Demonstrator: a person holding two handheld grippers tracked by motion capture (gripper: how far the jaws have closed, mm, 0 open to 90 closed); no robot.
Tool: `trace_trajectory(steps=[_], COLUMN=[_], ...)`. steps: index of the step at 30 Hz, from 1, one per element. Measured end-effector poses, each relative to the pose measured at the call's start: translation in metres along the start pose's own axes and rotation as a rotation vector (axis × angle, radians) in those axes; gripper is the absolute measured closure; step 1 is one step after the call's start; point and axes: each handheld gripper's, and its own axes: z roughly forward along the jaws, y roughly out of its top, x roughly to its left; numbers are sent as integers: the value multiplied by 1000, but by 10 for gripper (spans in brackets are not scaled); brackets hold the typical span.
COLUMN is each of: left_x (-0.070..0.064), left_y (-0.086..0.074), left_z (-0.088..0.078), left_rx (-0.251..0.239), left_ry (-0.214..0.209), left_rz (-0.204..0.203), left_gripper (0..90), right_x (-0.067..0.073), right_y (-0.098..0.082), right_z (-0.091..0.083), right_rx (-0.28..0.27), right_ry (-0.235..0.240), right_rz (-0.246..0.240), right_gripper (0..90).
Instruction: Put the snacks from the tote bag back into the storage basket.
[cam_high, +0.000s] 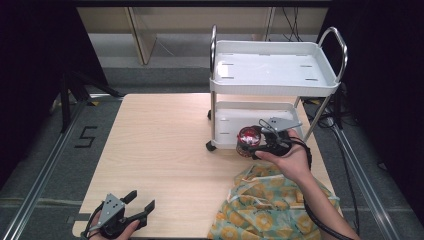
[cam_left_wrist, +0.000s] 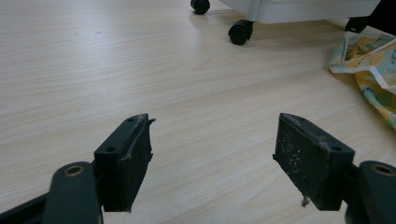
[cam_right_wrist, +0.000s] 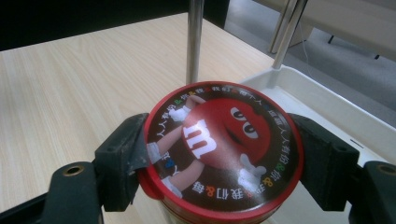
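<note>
A round candy tin with a red lid printed with a cartoon character is held upright between the jaws of my right gripper. It hangs at the front edge of the lower shelf of a small white cart that stands on the table. My left gripper rests open near the table's front left corner, its black pads wide apart over bare wood, nothing between them.
A yellow patterned cloth bag lies at the table's front right, under my right forearm. The cart's black wheels and chrome posts stand just ahead. The wooden tabletop stretches bare to the left and middle.
</note>
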Motion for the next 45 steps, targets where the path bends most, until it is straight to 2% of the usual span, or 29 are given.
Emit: trace_trajectory(steps=[6, 7, 15, 16, 21, 28, 32, 37, 40, 41, 42, 44, 45], left_x=[0, 0, 0, 0, 0, 0, 1, 0, 0, 0, 0, 0, 0], left_y=[0, 0, 0, 0, 0, 0, 0, 0, 0, 0, 0, 0, 0], left_z=[0, 0, 0, 0, 0, 0, -1, 0, 0, 0, -1, 0, 0], left_rx=[0, -1, 0, -1, 0, -1, 3, 2, 1, 1, 2, 0, 1], left_ry=[-1, -1, 0, 0, 0, 6, 7, 6, 6, 6, 6, 6, 7], left_rz=[-1, -1, 0, -2, 0, -6, 0, -3, -2, -2, 0, -4, -4], left_gripper=[267, 267, 267, 267, 267, 267, 267, 267, 267, 267, 267, 267, 267], right_x=[-2, -2, -4, -3, -6, -8, -9, -10, -12, -12, -13, -14, -12], right_y=[2, 3, 3, 3, 4, 5, 7, 7, 6, 6, 6, 5, 5], right_z=[1, 2, 6, 6, 7, 10, 12, 13, 15, 15, 15, 16, 15], right_rx=[-1, 6, 7, 12, 8, 8, 20, 25, 22, 27, 17, 15, 34], right_ry=[-8, 2, 6, 3, 3, -1, 13, 5, 3, 0, -18, -25, -15], right_rz=[-17, 0, -10, 7, -10, -7, 0, 19, 11, 23, 6, 6, 28], right_gripper=[266, 266, 266, 266, 266, 266, 266, 266, 266, 266, 266, 266, 266])
